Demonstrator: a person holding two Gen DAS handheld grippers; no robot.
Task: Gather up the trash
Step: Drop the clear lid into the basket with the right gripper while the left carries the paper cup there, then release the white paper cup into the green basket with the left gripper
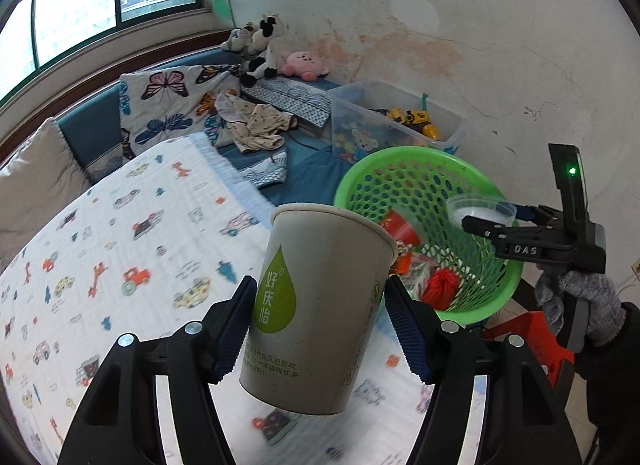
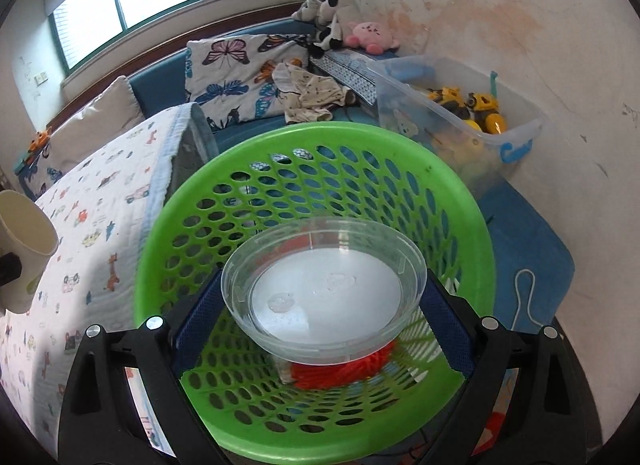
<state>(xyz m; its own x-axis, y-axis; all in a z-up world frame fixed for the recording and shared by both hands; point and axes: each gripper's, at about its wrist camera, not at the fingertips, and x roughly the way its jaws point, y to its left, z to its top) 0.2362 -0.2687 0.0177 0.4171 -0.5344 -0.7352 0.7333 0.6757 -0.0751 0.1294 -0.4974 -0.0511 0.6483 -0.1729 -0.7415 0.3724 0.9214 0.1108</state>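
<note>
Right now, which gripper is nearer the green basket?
Right. The right gripper holds the clear plastic bowl directly over the green basket. The left gripper, gripping the paper cup, is off to the side above the bedspread.

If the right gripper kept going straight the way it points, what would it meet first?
Probably the far inner wall of the green basket. The right gripper, shut on the clear plastic bowl, points across the basket's opening; depth is hard to judge.
</note>
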